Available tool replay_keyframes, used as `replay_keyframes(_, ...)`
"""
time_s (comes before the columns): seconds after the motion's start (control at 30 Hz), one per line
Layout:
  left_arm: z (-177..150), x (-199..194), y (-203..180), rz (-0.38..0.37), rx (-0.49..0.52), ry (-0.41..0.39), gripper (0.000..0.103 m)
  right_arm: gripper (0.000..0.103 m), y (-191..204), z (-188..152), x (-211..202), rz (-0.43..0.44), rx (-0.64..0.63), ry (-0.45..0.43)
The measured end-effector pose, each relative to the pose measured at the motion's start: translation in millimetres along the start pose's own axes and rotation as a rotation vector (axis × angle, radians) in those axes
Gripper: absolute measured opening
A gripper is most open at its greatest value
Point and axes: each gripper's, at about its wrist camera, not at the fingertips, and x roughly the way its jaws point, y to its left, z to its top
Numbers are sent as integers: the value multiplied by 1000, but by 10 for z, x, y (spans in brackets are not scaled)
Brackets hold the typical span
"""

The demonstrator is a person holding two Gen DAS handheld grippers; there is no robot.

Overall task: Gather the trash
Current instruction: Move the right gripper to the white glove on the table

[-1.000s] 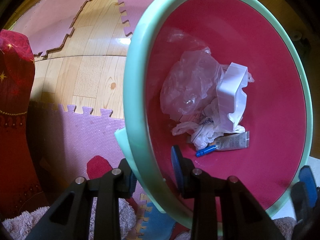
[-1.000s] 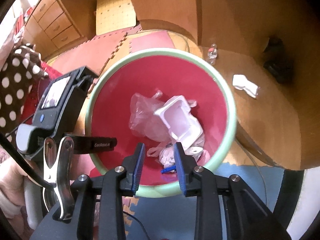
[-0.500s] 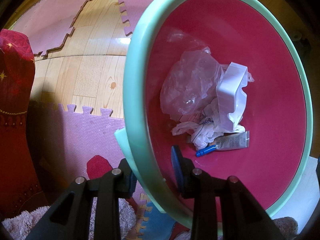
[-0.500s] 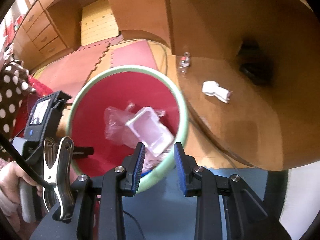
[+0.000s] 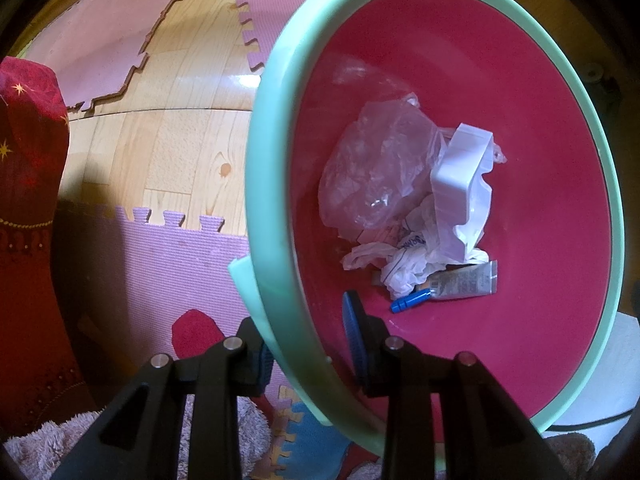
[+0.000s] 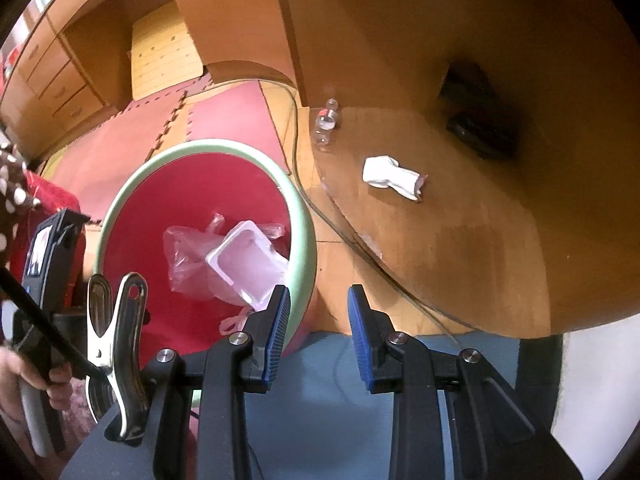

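My left gripper (image 5: pixel 308 340) is shut on the rim of a mint-green bin (image 5: pixel 260 160) with a red inside; one pad is outside the wall and one inside. In the bin lie a clear plastic bag (image 5: pixel 376 172), a white foam tray (image 5: pixel 460 184), a grey tube (image 5: pixel 468 280) and a blue cap (image 5: pixel 412 302). My right gripper (image 6: pixel 318 332) is open and empty, just right of the bin (image 6: pixel 304 240) above a blue mat. A crumpled white wrapper (image 6: pixel 394 178) lies on the round wooden table (image 6: pixel 460 260). A clear plastic bottle (image 6: pixel 326 122) stands at the table's far edge.
Pink and purple foam mats (image 5: pixel 160 248) cover parts of the wooden floor (image 5: pixel 180 148). A red cloth (image 5: pixel 28 200) hangs at the left. A cable (image 6: pixel 320 208) runs along the floor beside the table. Wooden drawers (image 6: pixel 60 80) stand at the back left. A dark object (image 6: pixel 480 132) sits on the table.
My right gripper has moved from over the bin to its right side, so the bin slid left in its view and the table fills more of it. The left gripper keeps its hold.
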Motion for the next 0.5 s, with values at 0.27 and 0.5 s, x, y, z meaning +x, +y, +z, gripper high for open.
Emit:
replay_keyframes(0.27,-25,-4,37,-29,-11,17,33,31,-158,121,209,-38,24,19)
replay_keyframes(0.5,-22,-7,45,-36,-18,28,33,31,-334,256,405,-69,53,25)
